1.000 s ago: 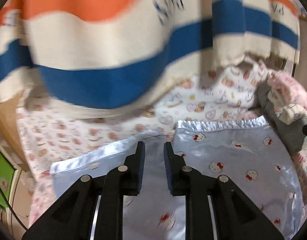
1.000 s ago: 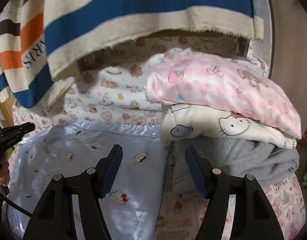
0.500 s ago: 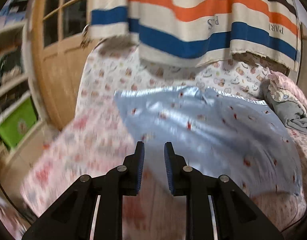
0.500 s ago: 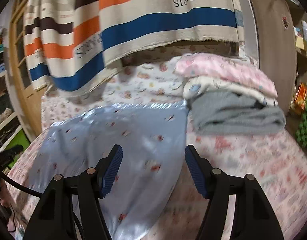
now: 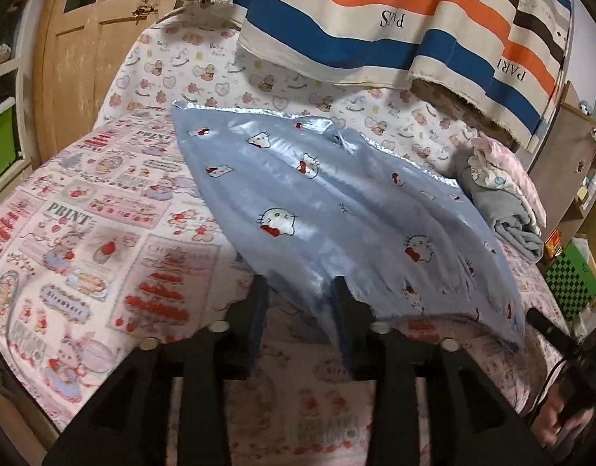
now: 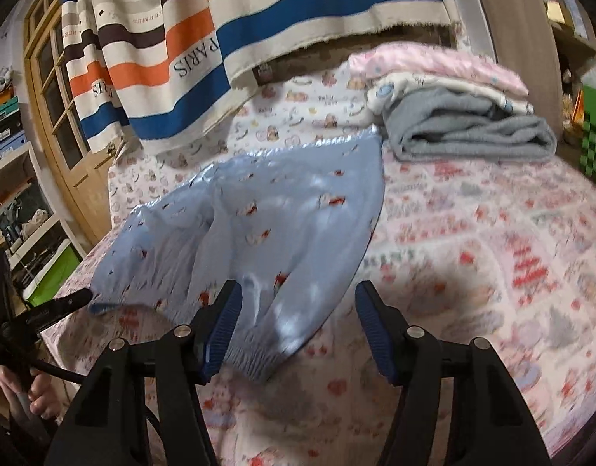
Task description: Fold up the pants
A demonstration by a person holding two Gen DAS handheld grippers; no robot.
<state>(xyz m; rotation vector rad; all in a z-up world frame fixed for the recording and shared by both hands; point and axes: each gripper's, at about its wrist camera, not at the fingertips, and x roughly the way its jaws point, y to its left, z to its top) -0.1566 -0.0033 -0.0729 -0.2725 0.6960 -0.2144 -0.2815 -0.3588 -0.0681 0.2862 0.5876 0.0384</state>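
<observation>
Light blue satin pants with a cat-face print lie spread on the bed, one end towards the far pillow area. My left gripper is at their near edge. Its jaws are opening, a fold of blue cloth lies between the fingers, and the pads do not press on it. In the right wrist view the pants run away from me. My right gripper straddles their gathered elastic end. Its jaws are closing but still wide, with the cloth beside the left finger.
A stack of folded clothes, grey under white and pink, sits at the far right of the bed. A striped cloth hangs over the far end. A wooden door is at the left, a green checkered box at the right.
Both views pulled back from the far end of the pants to the near edge and sank lower. The left jaws widened from nearly shut. The right jaws narrowed a little.
</observation>
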